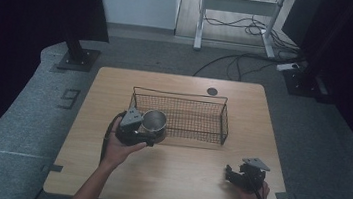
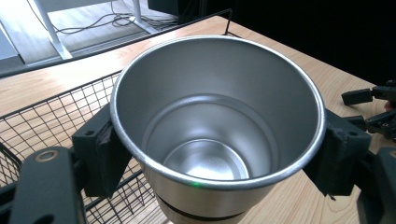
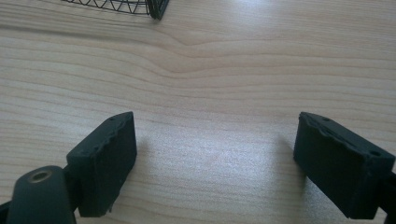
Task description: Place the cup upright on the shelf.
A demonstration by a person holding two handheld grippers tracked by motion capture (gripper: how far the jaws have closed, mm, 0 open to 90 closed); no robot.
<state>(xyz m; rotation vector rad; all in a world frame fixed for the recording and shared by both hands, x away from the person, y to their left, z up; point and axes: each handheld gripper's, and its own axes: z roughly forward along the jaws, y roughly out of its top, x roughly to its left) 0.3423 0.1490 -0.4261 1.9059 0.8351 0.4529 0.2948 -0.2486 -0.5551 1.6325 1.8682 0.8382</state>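
Steel cup (image 2: 217, 126) clamped upright between left gripper (image 1: 137, 127) fingers (image 2: 100, 151) at wire basket's (image 1: 179, 114) near-left corner, seemingly for dropping in; right gripper (image 1: 245, 175) idle, fingers (image 3: 105, 158) wide, near bench (image 1: 181, 173) front-right corner.

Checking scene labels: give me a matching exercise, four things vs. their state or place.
Things:
1. steel cup
2. wire basket
3. right gripper
4. left gripper

States:
A. open, nothing between the jaws, above bare wood
B. shut on the cup's sides
C. empty, on the table's far half
D. upright, clamped near the basket's left end

Pairs: 1-D, 2-C, 3-A, 4-B
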